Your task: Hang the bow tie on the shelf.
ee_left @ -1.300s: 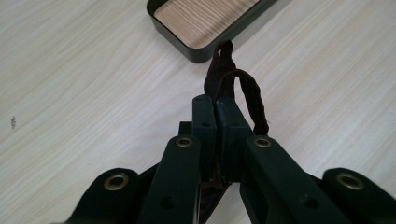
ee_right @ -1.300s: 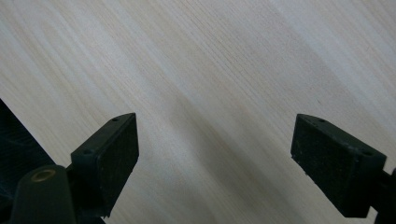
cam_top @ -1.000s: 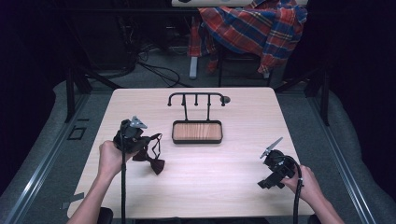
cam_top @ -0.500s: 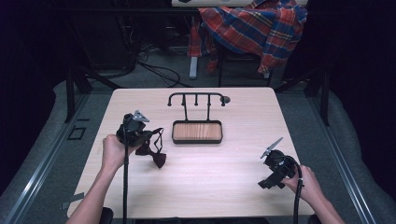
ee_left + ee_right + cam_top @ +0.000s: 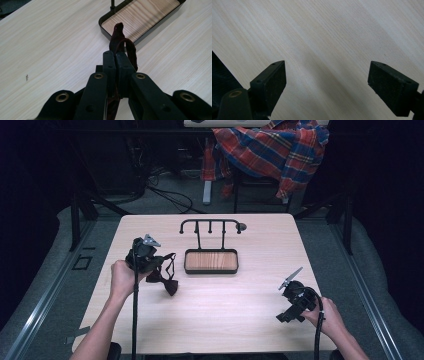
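A dark maroon bow tie (image 5: 166, 281) with a thin strap hangs from my left gripper (image 5: 152, 265), lifted above the table left of the stand. In the left gripper view the jaws are shut on the bow tie's strap (image 5: 119, 40), which loops up beyond my left gripper (image 5: 115, 56) in front of the tray. A black stand (image 5: 210, 226) with hooks rises from a wood-lined black tray (image 5: 186, 261) at the table's middle back. My right gripper (image 5: 286, 315) rests low near the front right corner, and in its own view my right gripper (image 5: 327, 77) stands wide open over bare wood.
The light wooden table (image 5: 235, 310) has dark floor around it. A plaid shirt (image 5: 272, 150) hangs over a chair behind the table. Cables trail from both grippers toward the front edge.
My left gripper has carried the bow tie up and to the right, closer to the tray. The right gripper has stayed where it was.
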The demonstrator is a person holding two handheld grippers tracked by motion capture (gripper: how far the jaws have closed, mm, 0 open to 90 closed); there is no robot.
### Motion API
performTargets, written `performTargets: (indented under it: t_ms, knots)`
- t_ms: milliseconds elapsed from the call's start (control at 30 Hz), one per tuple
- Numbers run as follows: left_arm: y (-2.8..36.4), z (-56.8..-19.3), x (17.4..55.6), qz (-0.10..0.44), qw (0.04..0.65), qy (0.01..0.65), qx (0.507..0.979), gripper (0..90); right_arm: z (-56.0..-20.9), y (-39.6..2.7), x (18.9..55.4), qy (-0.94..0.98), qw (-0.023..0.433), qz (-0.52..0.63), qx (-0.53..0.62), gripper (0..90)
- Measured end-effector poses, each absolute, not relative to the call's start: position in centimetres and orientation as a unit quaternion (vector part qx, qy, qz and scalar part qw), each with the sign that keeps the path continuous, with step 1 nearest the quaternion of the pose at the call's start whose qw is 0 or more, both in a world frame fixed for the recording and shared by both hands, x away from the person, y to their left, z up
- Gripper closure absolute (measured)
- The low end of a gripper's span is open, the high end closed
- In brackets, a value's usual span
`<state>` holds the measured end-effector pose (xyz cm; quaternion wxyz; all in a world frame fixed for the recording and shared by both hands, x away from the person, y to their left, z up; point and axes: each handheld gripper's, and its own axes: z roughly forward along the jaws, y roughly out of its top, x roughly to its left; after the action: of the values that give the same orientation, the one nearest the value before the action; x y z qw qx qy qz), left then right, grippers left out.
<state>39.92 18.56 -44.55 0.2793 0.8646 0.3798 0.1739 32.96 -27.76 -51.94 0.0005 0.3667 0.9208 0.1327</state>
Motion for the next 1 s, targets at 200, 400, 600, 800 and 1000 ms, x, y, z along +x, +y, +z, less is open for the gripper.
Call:
performTargets:
  t_ms: [200,400,600,800,1000]
  knots:
    - [18.2,-44.1,40.5,0.167,0.297,0.379,0.861,87.4,-52.1,-27.7,33.2,0.921,-0.001,0.130,0.368,14.8]
    - [18.0,-43.5,40.7,0.169,0.303,0.376,0.859,87.4,-52.0,-27.8,33.1,0.920,0.004,0.132,0.368,14.8]
    - [17.7,-42.9,40.8,0.172,0.308,0.368,0.860,87.4,-51.8,-27.8,33.0,0.922,0.010,0.128,0.366,14.8]
    - [17.1,-42.2,41.2,0.176,0.319,0.365,0.857,87.4,-51.9,-27.8,33.1,0.921,0.006,0.131,0.366,14.8]
    - [16.7,-42.0,41.4,0.175,0.323,0.359,0.858,87.4,-51.8,-27.6,33.0,0.923,0.007,0.132,0.363,14.8]
